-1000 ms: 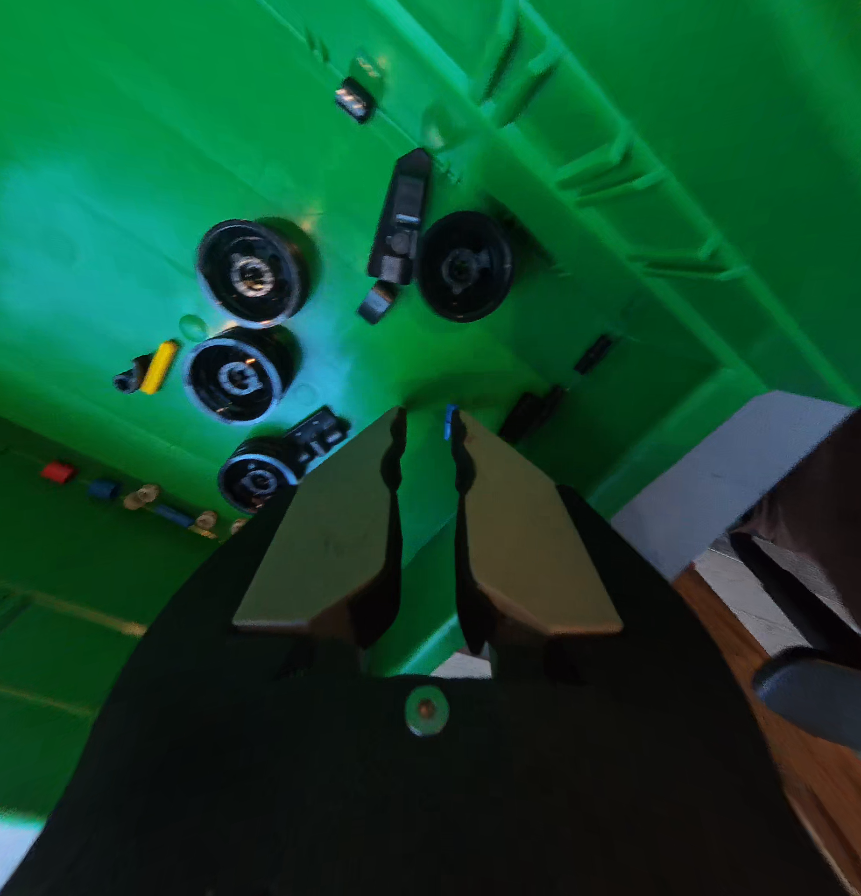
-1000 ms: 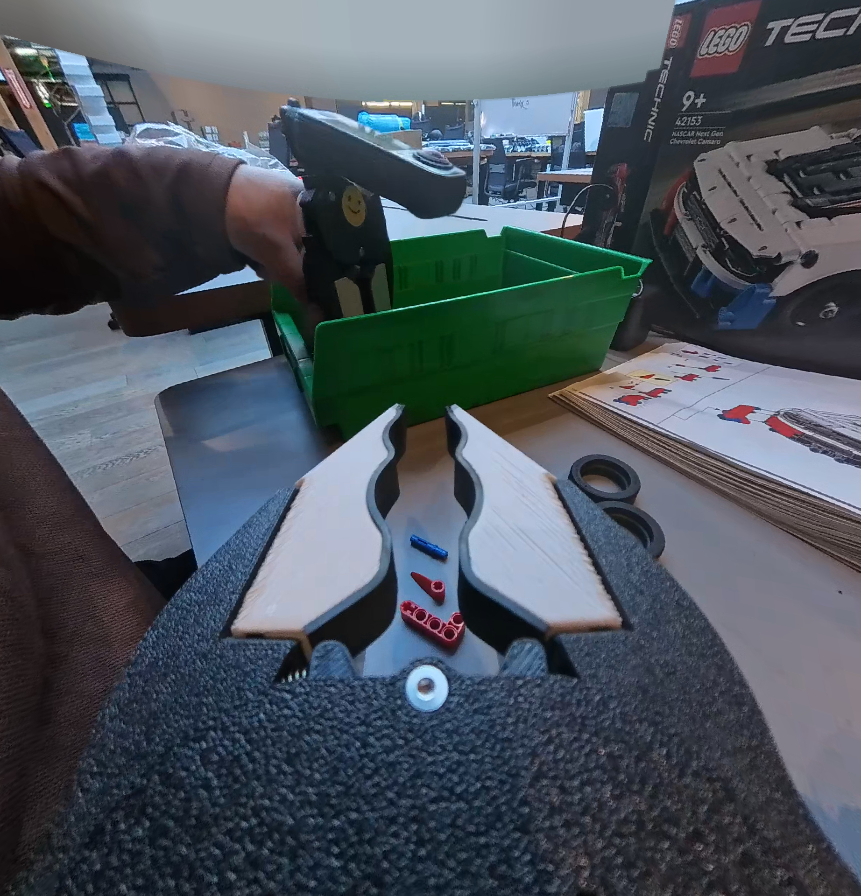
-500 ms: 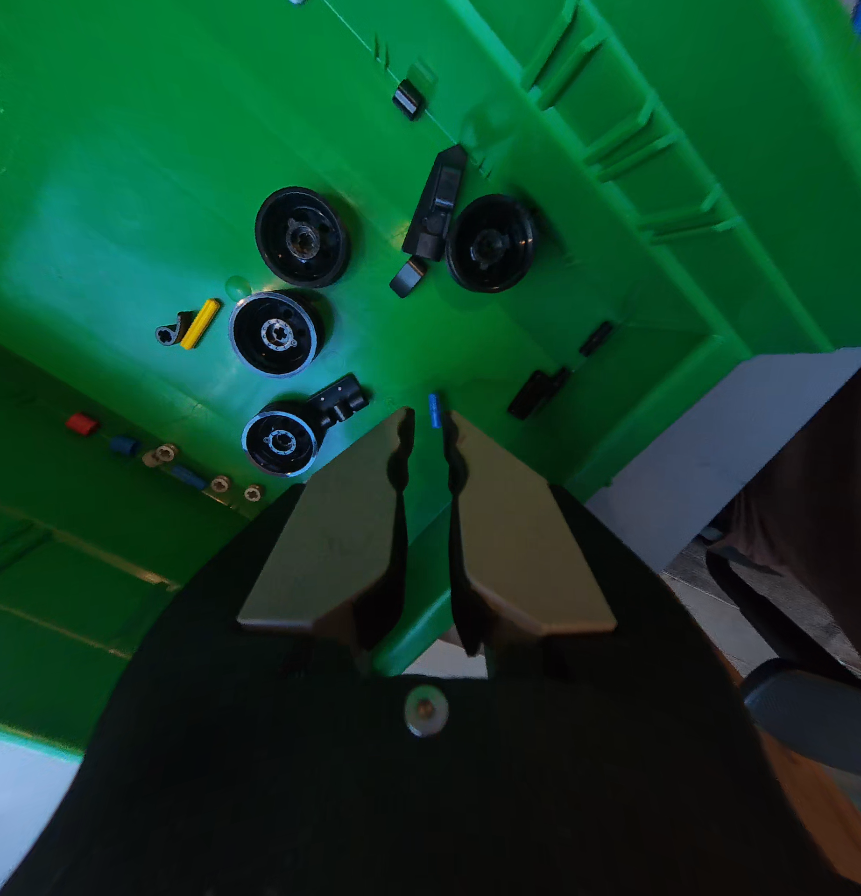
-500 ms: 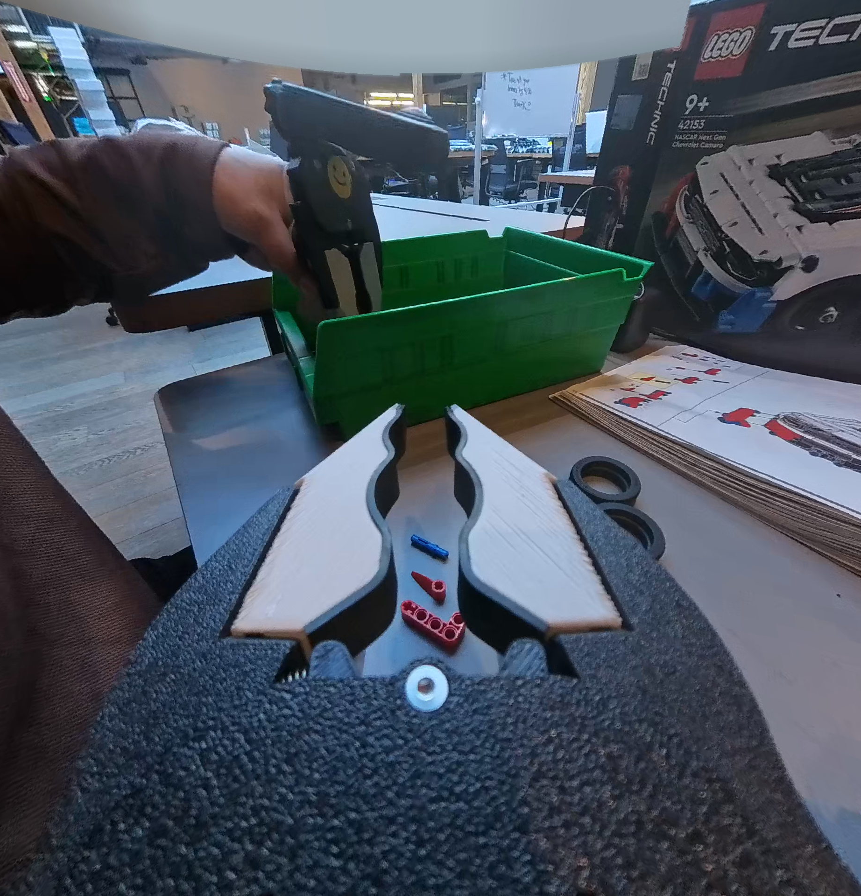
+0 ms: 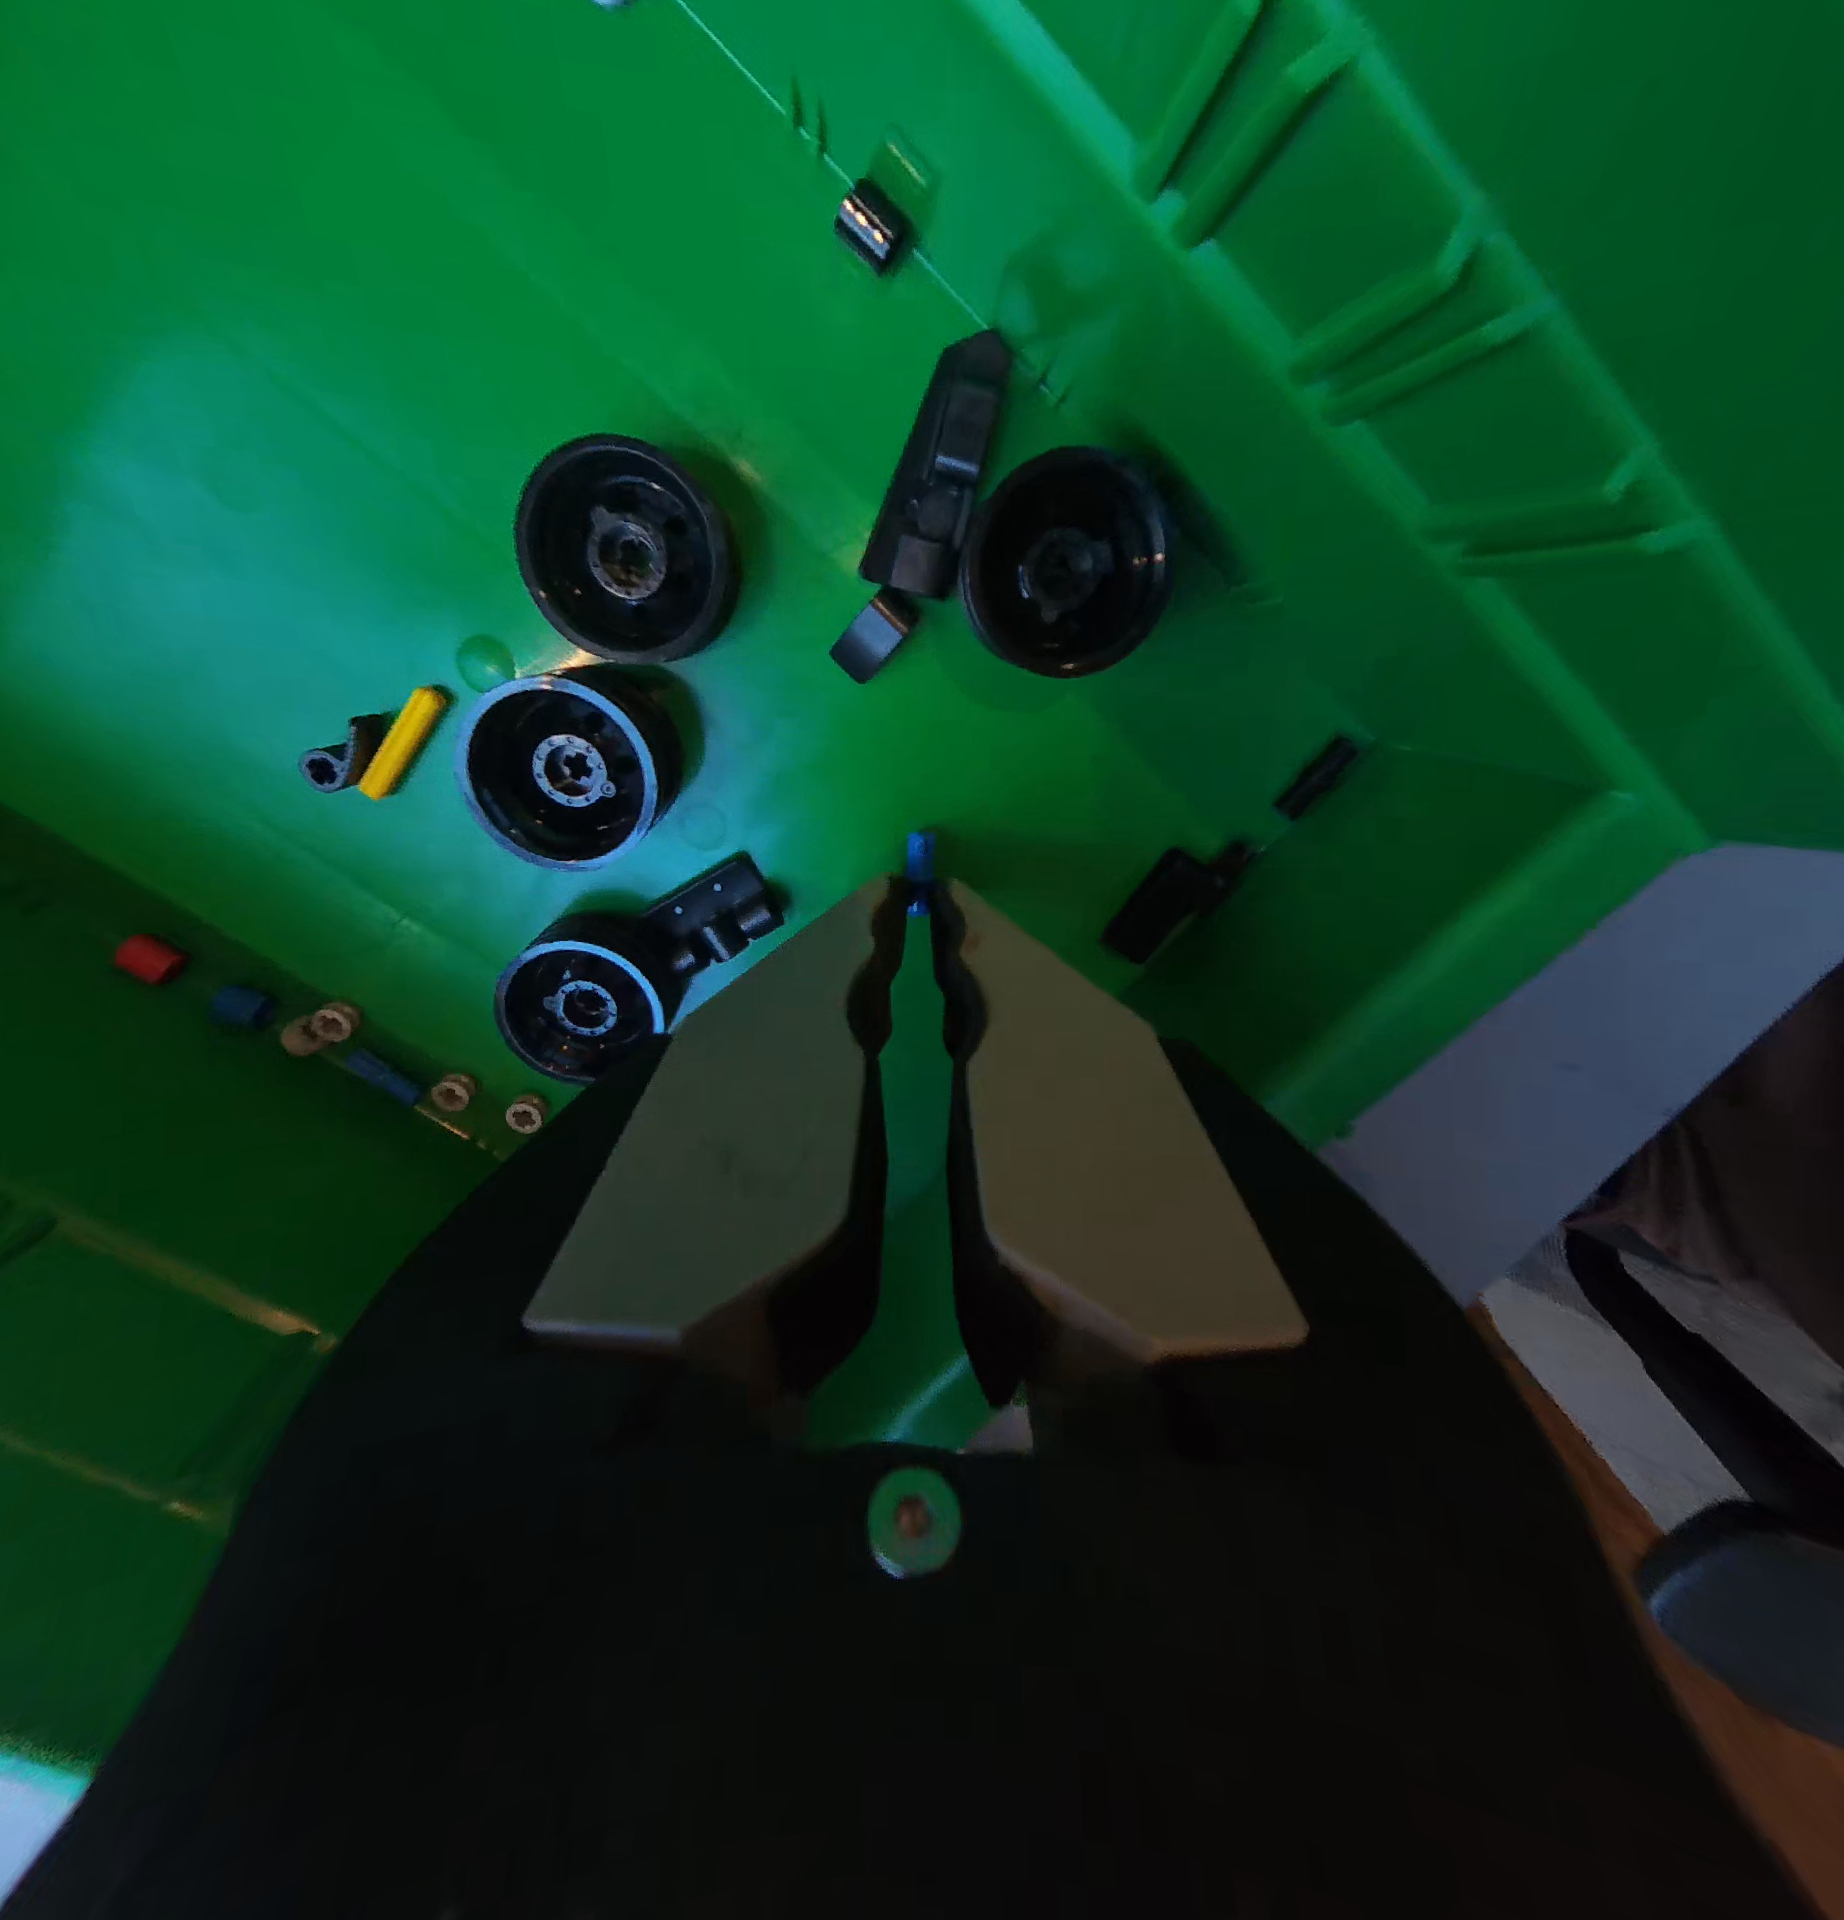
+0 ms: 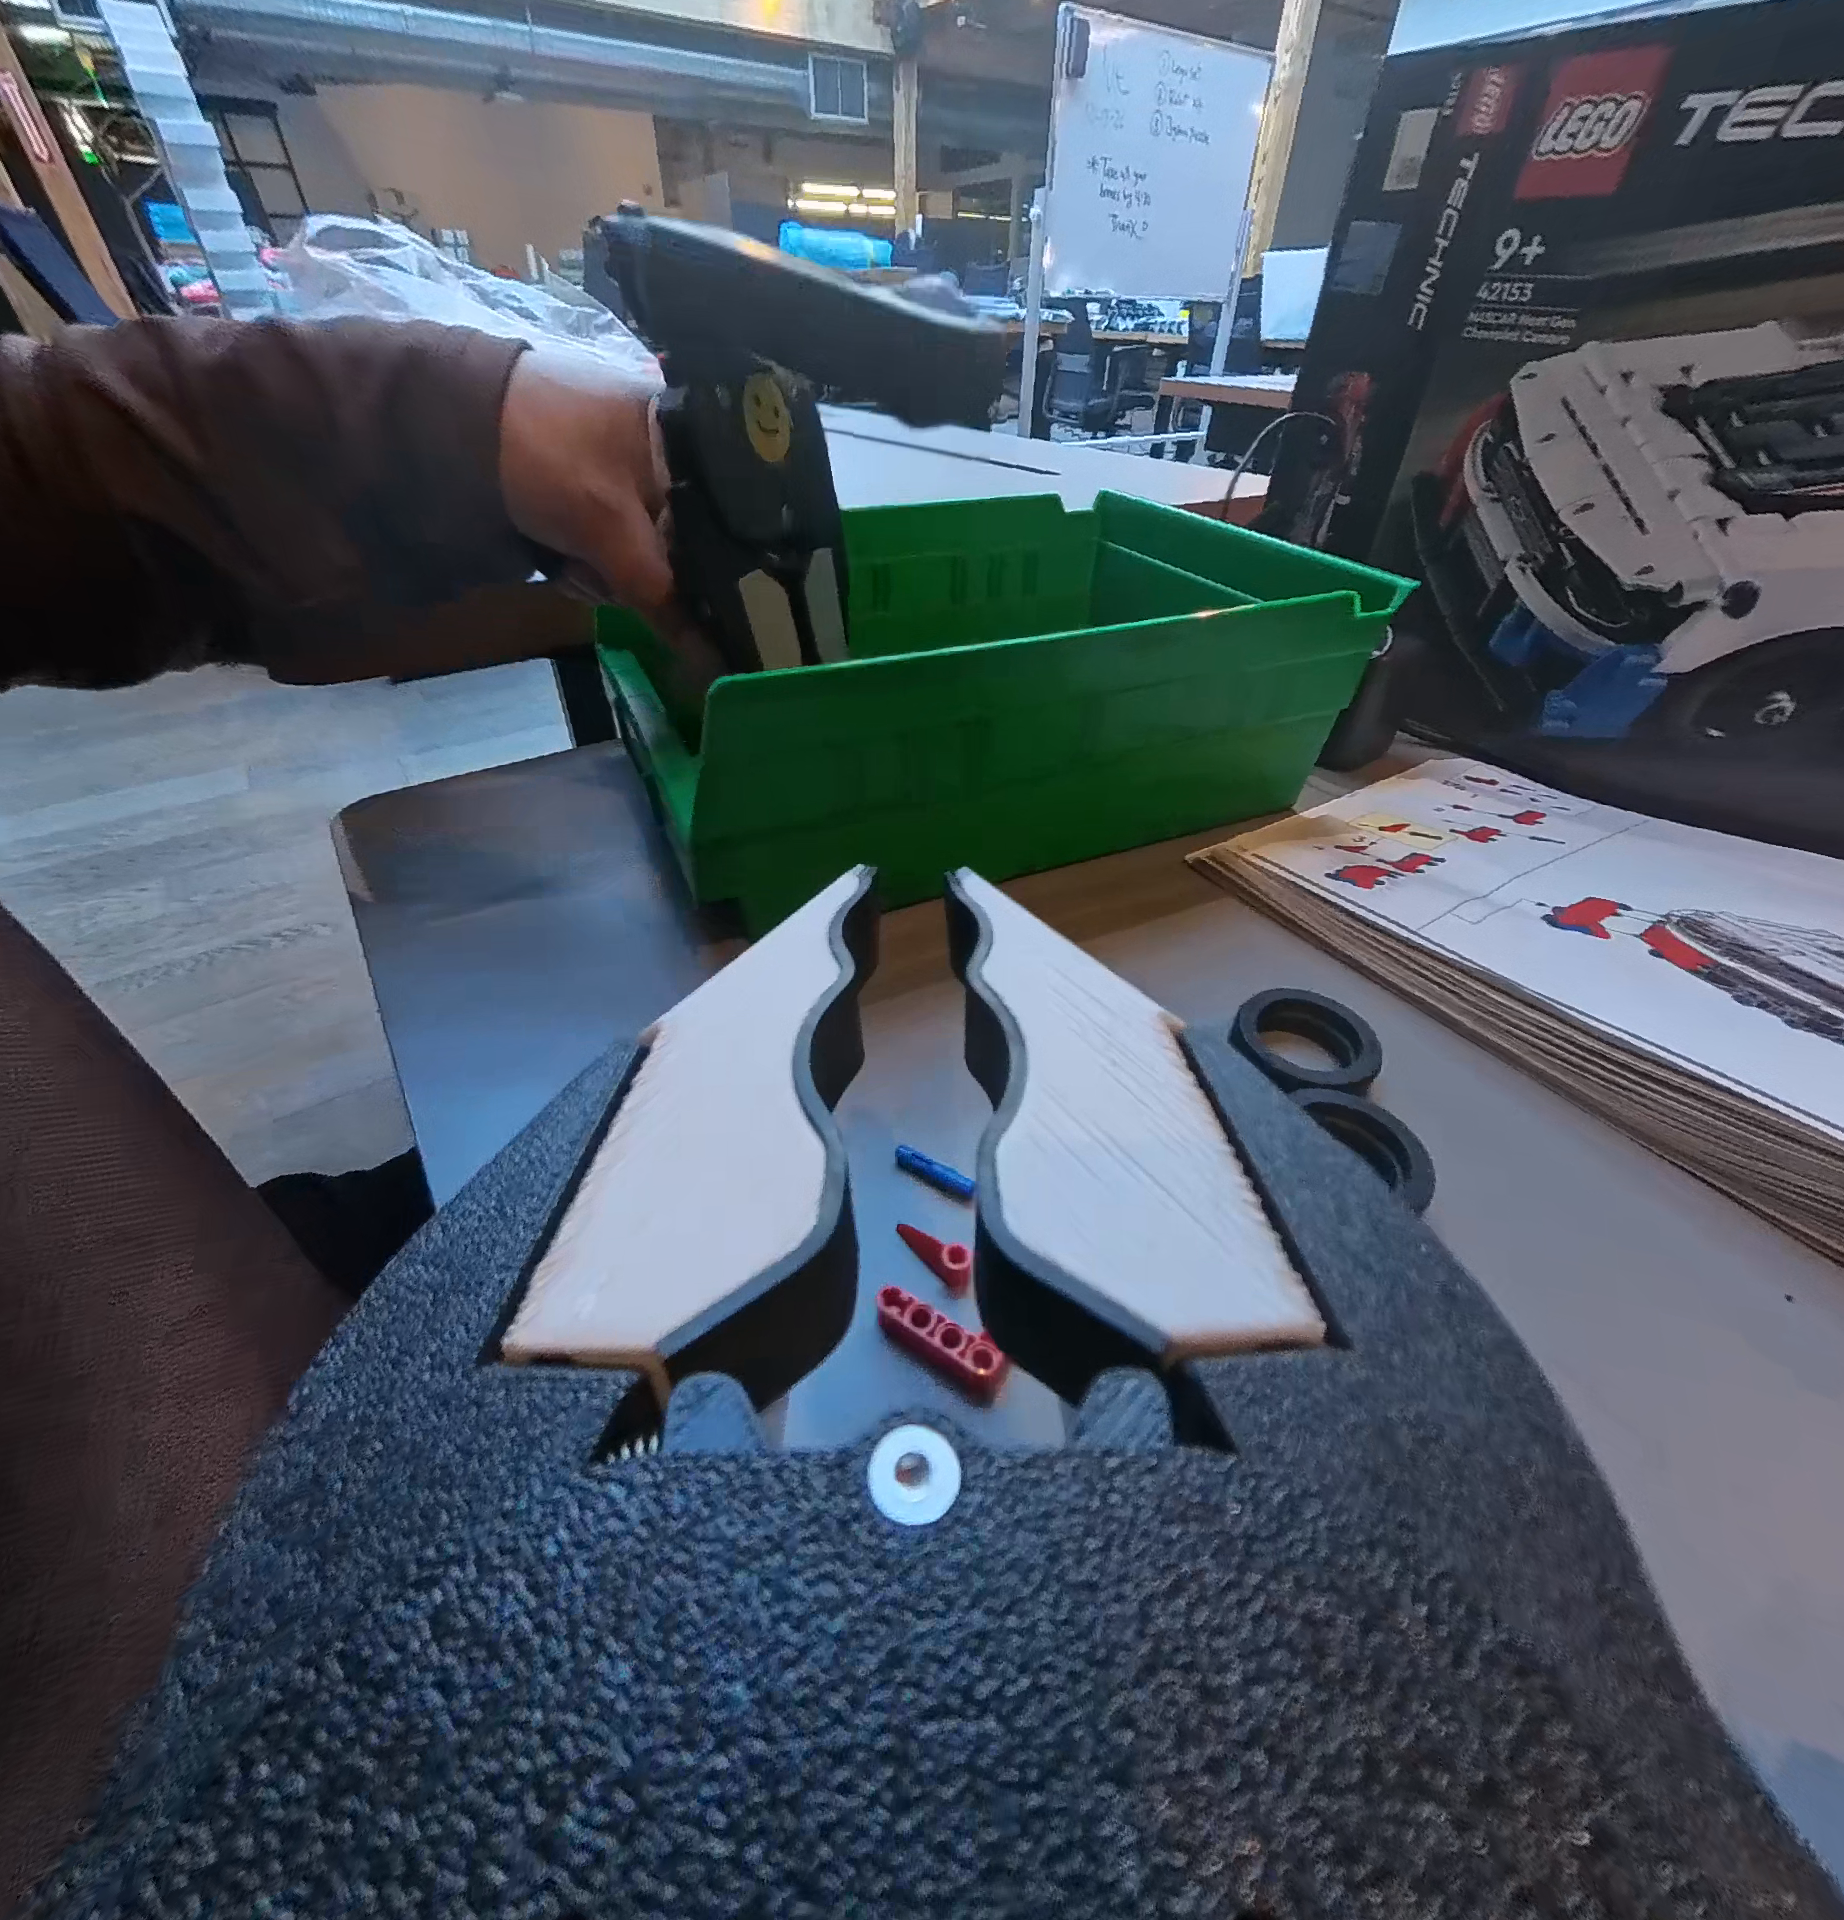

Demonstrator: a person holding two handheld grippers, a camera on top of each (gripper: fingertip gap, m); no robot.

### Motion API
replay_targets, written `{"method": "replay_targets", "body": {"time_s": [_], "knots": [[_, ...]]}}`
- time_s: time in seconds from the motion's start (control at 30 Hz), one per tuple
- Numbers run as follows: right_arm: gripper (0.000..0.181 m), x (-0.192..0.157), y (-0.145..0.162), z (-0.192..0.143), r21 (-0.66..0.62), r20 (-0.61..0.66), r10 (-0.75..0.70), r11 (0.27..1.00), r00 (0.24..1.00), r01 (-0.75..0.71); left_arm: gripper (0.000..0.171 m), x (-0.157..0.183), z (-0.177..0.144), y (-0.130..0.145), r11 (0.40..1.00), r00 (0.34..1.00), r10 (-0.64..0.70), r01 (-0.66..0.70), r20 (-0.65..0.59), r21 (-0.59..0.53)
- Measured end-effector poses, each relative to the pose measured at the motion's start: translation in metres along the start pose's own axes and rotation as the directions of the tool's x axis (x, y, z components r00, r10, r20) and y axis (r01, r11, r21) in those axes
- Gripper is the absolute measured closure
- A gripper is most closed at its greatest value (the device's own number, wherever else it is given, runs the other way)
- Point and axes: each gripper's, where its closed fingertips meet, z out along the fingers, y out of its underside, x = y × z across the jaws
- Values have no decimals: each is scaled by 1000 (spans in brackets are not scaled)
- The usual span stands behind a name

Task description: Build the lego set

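Note:
My left gripper (image 5: 918, 888) reaches down into the green bin (image 5: 274, 312) and is shut on a small blue pin (image 5: 919, 854) at its fingertips. Several black wheel hubs (image 5: 627, 548) lie on the bin floor beyond it. In the right wrist view the left gripper (image 6: 783, 613) shows inside the bin (image 6: 1001, 748), held by a hand. My right gripper (image 6: 910, 883) is open and empty, held above the table. Below it lie another blue pin (image 6: 933, 1169), a small red wedge piece (image 6: 939, 1255) and a red beam (image 6: 939, 1340).
Small black, yellow (image 5: 404, 740), red (image 5: 149, 956) and tan parts are scattered in the bin. Two black tyres (image 6: 1307, 1039) lie right of my right gripper. An open instruction booklet (image 6: 1572, 935) and the set's box (image 6: 1624, 416) stand at the right.
My left gripper's fingers have closed from a wide gap onto the blue pin in the bin. The right gripper has stayed still and open.

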Motion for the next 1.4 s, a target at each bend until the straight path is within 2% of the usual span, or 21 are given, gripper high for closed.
{"method": "replay_targets", "body": {"time_s": [0.13,0.23,0.33,0.47,0.6,0.77,0.87,1.0,1.07,1.2,1.4], "knots": [[171,-15,-7,-6,-11,24,-28,1000,999,29,170,-7,-17,-17,993,997,-30,21,74,120],[171,-24,-18,-26,-1,9,-74,997,997,74,170,-10,-39,-34,976,988,-56,25,142,214],[171,-34,-15,-50,-26,-17,-113,993,993,112,170,0,-67,-56,950,978,-51,-15,201,312],[171,-48,6,-82,-123,-32,-187,976,982,182,170,43,-95,-93,894,980,20,-106,199,436],[170,-56,30,-110,-222,-35,-237,949,971,223,170,115,-100,-134,822,969,208,-246,131,514],[170,-60,39,-130,-259,-48,-255,937,966,235,170,169,-69,-165,818,923,371,-378,104,433],[170,-60,36,-133,-259,-50,-266,934,963,245,170,186,-42,-169,846,905,424,-410,35,342],[170,-64,39,-136,-254,-30,-235,942,972,220,169,182,-3,-162,911,922,387,-381,-7,161],[170,-66,40,-136,-253,-22,-217,946,976,205,169,178,11,-157,930,934,356,-351,-34,112],[170,-66,43,-137,-255,-15,-199,948,980,189,170,167,26,-152,954,953,297,-293,-55,67],[169,-63,47,-135,-266,-19,-192,947,981,180,166,166,36,-146,953,950,302,-302,-82,17]]}}
